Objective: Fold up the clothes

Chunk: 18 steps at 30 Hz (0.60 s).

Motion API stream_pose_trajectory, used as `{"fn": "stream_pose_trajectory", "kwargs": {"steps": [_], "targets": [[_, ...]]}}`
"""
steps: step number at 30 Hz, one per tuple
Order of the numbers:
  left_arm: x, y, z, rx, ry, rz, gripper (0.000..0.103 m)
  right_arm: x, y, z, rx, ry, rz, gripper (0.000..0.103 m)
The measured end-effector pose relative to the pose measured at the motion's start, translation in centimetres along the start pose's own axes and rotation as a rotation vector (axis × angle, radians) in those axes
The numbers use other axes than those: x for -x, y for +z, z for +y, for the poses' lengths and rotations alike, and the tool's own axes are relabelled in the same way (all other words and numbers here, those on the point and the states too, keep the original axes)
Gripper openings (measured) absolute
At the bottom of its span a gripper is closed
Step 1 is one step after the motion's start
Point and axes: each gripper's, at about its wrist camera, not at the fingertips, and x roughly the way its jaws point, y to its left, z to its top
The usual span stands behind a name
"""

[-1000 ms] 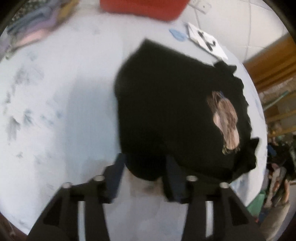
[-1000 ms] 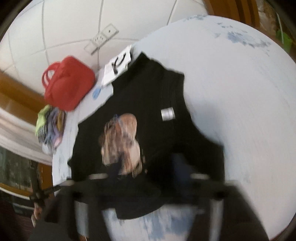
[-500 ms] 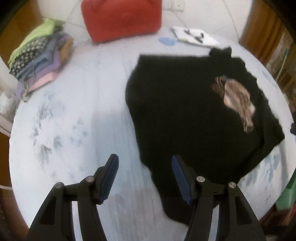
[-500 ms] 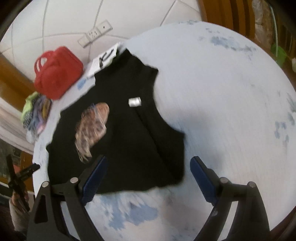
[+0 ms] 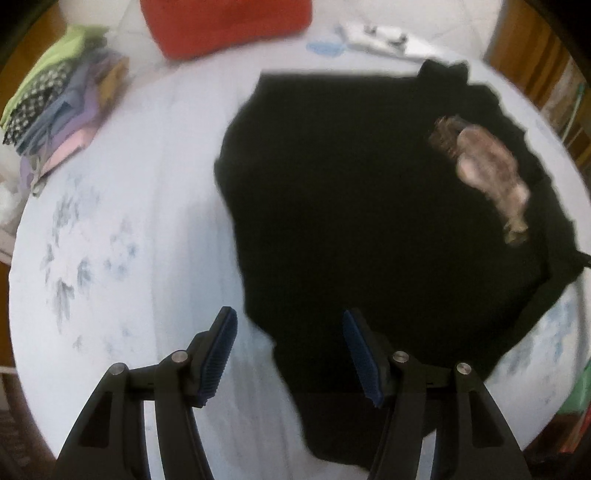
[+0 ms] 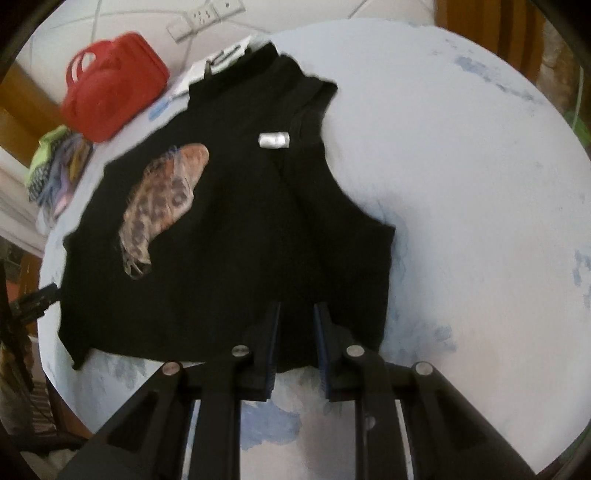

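A black top with a leopard-print patch lies spread on the round pale blue table. It also shows in the right wrist view, with a small silver label. My left gripper is open above the garment's near edge, which hangs over the table rim. My right gripper has its jaws close together with the black fabric of the near hem between them.
A red bag stands at the back. A stack of folded clothes lies at the back left. White papers lie behind the garment. Wooden furniture stands beyond the table.
My right gripper went from wide open to nearly closed at the garment's near hem. My left gripper stayed open and drew slightly nearer the garment edge.
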Motion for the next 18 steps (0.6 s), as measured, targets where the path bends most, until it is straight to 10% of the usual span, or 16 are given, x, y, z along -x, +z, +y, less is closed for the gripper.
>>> {"fn": "stream_pose_trajectory", "kwargs": {"steps": [7, 10, 12, 18], "targets": [[2.0, 3.1, 2.9, 0.037, -0.058, -0.009, 0.060, 2.7, 2.1, -1.5, -0.075, -0.085, 0.014, 0.019], [3.8, 7.6, 4.4, 0.057, -0.117, -0.070, 0.092, 5.5, 5.9, -1.0, -0.106, -0.009, -0.074, 0.055], [3.6, 11.2, 5.1, 0.068, -0.135, -0.094, 0.096, 6.6, 9.4, 0.2, -0.097, 0.012, -0.119, 0.086], [-0.6, 20.7, 6.5, 0.151, -0.159, -0.044, 0.096, 4.1, 22.5, 3.4, -0.100, 0.132, -0.157, 0.086]]}}
